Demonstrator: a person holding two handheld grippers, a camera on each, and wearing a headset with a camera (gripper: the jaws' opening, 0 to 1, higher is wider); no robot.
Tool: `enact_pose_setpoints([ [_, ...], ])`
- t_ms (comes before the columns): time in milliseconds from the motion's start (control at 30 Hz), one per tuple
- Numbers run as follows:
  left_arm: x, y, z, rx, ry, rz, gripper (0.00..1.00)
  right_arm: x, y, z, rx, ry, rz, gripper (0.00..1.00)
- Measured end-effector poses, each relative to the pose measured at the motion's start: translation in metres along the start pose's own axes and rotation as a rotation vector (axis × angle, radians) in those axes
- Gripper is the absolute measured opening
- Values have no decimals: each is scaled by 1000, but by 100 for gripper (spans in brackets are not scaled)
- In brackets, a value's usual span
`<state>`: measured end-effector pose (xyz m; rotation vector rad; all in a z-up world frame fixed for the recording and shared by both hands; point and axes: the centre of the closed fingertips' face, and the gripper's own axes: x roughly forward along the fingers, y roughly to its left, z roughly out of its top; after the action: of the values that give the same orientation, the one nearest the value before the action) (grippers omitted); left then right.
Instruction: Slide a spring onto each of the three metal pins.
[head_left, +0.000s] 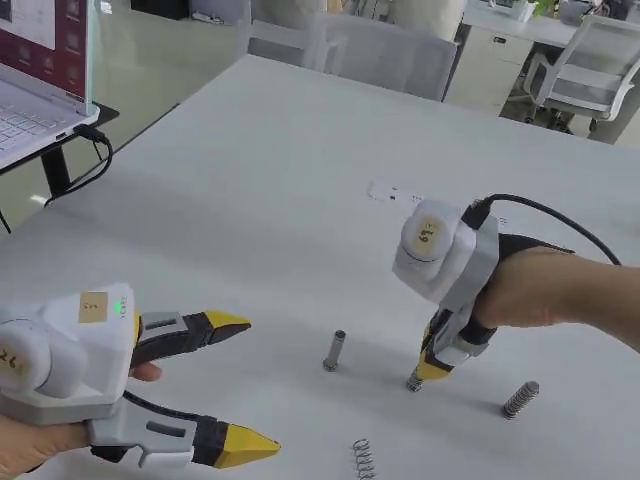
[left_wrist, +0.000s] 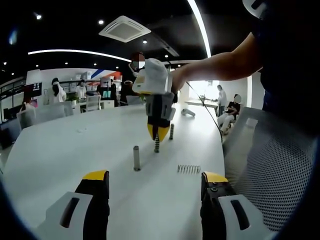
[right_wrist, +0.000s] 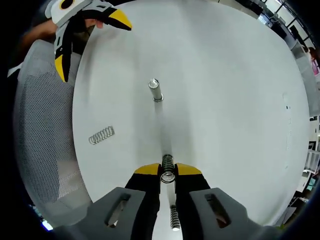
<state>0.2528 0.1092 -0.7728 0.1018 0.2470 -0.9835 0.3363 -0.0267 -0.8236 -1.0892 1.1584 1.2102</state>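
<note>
My right gripper (head_left: 432, 370) had its jaws pinched on a spring (right_wrist: 168, 162) over the middle pin (right_wrist: 167, 177), the sprung pin (head_left: 520, 398) looked done, so only the bare pin (head_left: 335, 350) and the loose spring (head_left: 364, 458) on the table (head_left: 300, 180) were left, with my left gripper (head_left: 258, 382) jaws spread and empty.

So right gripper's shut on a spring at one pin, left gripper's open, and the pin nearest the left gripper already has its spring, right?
No: that pin is bare in the left gripper view; a loose spring lies flat on the table. The rest holds.
</note>
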Motion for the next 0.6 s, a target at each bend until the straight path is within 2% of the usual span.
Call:
enact_pose_setpoints([
  [600, 1, -3, 2, 3, 2, -1, 71, 6, 1, 0, 9, -15, 6, 9],
])
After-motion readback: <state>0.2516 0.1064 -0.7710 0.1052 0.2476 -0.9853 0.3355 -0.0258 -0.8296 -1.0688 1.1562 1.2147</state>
